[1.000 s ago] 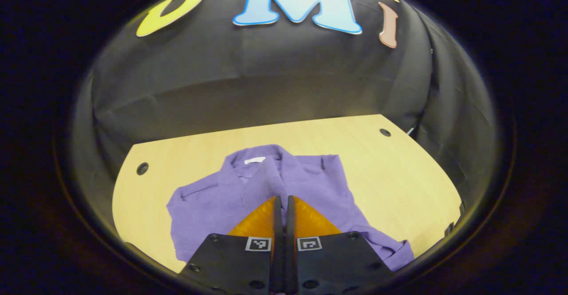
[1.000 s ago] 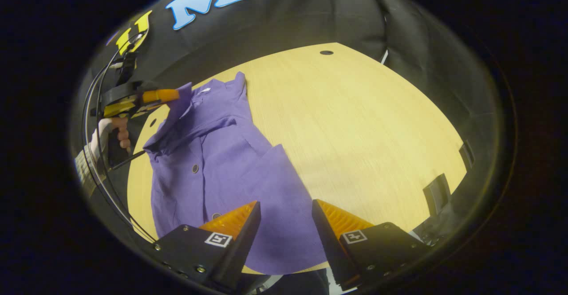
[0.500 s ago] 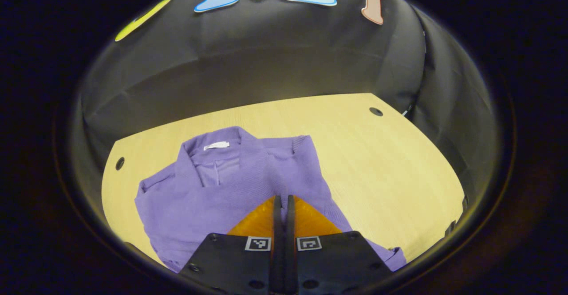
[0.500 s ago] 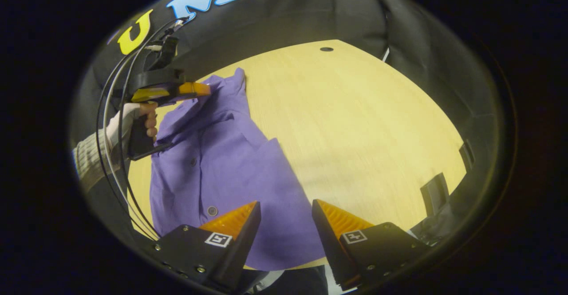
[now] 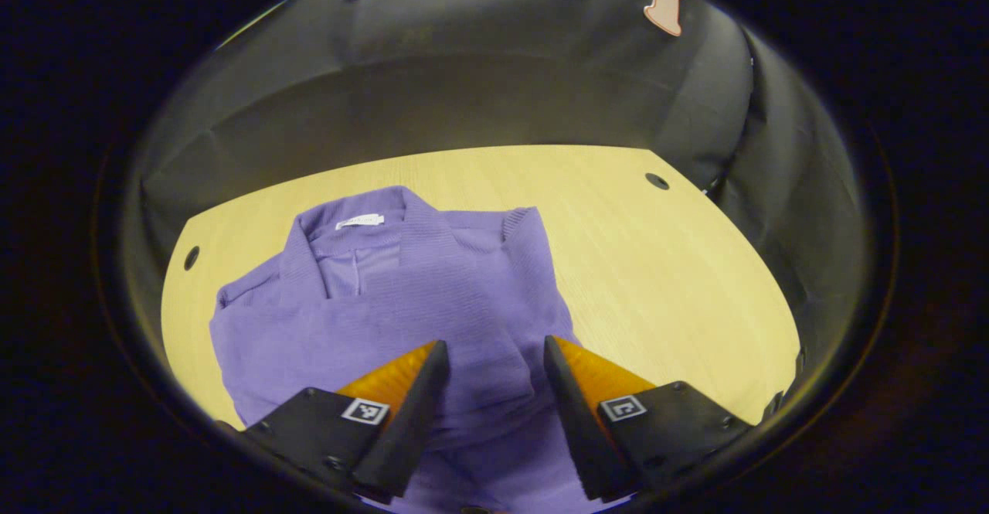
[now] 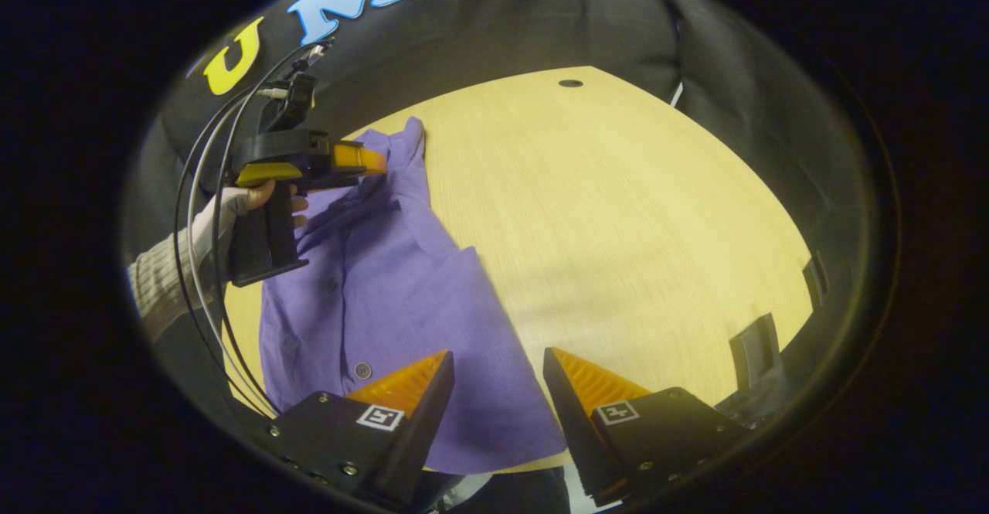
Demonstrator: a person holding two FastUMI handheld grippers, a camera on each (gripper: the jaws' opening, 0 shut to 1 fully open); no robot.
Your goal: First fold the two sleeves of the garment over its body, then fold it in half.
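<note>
1. Left gripper view has the purple garment (image 5: 402,305) lying on the wooden table (image 5: 657,267), collar at the far end, with a sleeve (image 5: 463,297) laid across the body. The left gripper (image 5: 489,355) sits over it with its jaws spread apart and nothing between them
2. Right gripper view: the right gripper (image 6: 497,367) hovers over the near hem, jaws wide open too, holding nothing. The other gripper and the hand (image 6: 232,212) holding it are up by the collar
3. What could go wrong, I reckon: that sleeve looks loosely draped and a bit rumpled, so it might slide back off the body or bunch up when the half fold starts. Grabbing just one layer at the hem would drag the top fabric and leave the fold crooked
4. Hard to tell: the near hem is cut off behind the fingers in both views, so I can't say whether the second sleeve lies flat, or how many layers are stacked there. The garment's far left edge is hidden behind the hand in the right gripper view
</note>
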